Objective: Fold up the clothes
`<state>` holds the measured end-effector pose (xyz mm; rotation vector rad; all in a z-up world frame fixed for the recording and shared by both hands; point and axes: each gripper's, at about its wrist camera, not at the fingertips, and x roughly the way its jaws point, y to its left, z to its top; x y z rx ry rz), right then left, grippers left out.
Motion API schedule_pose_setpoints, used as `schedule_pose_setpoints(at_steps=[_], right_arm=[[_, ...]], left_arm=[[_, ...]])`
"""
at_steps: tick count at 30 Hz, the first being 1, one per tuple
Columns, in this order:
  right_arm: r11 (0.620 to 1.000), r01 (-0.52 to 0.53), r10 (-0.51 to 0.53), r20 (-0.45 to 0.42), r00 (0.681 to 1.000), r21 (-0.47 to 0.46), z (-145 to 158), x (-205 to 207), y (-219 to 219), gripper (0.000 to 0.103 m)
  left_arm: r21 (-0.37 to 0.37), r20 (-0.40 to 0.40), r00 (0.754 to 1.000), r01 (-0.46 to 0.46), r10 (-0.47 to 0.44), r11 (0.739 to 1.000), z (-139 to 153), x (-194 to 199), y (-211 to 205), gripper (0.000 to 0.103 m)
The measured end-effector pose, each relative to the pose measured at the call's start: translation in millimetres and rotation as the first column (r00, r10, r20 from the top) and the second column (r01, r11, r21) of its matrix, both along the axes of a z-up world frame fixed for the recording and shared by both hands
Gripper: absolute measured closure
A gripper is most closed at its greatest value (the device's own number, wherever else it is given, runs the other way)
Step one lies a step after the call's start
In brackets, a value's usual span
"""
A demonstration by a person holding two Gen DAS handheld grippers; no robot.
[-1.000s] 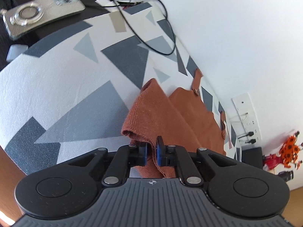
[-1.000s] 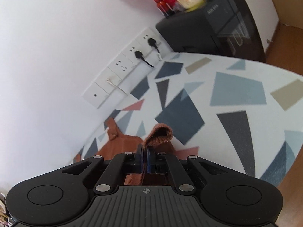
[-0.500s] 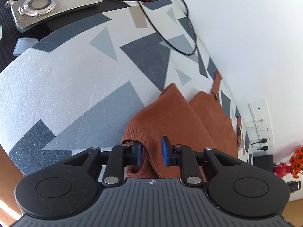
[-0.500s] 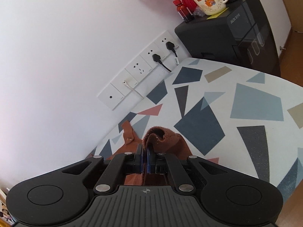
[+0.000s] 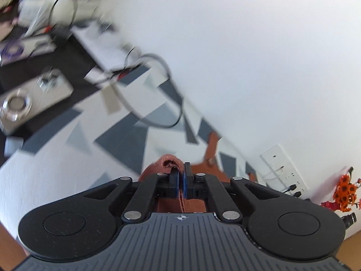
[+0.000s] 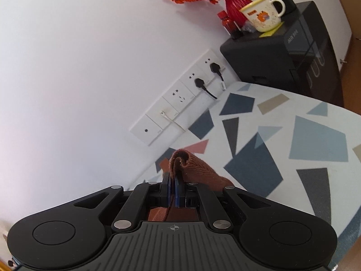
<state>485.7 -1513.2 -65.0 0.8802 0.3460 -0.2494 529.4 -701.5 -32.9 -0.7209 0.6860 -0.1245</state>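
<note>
A fold of the rust-brown garment (image 5: pixel 168 162) is being pinched between the nearly closed jaws of the left gripper (image 5: pixel 181 169), with only a thin strip of cloth showing in the slit. In the right wrist view, another edge of the garment (image 6: pixel 194 166) is being clamped by the right gripper (image 6: pixel 172 176), whose jaws are likewise pressed almost together, and the cloth is being draped over the right-hand finger. The rest of the garment is being seen lying on the patterned tablecloth (image 5: pixel 56 171) close to the white wall (image 5: pixel 248 56). A black cable (image 5: pixel 167 72) is being shown looped on the cloth farther off, blurred. Beyond the right gripper, wall sockets (image 6: pixel 180 97), a black appliance (image 6: pixel 282 54), a mug (image 6: pixel 264 13) and a red vase of orange flowers (image 6: pixel 234 2) are being shown.
</note>
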Motion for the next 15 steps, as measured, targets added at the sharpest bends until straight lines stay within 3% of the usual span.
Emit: schedule_pose_setpoints(at_steps=[2, 8, 15], right_arm=[[1.0, -0.006, 0.006, 0.024, 1.0, -0.003, 12.1, 7.8, -2.9, 0.1], [0.999, -0.029, 0.031, 0.075, 0.997, -0.023, 45.0, 42.4, -13.7, 0.1], [0.996, -0.048, 0.053, 0.072, 0.996, -0.075, 55.0, 106.2, -26.0, 0.1]], left_arm=[[-0.009, 0.043, 0.999, 0.001, -0.001, 1.0, 15.4, 5.0, -2.9, 0.1], [-0.093, 0.061, 0.997, -0.039, 0.044, 0.995, 33.5, 42.8, -2.1, 0.1], [-0.081, 0.058, 0.992, -0.107, 0.111, 0.991, 29.0, 102.9, -13.8, 0.1]])
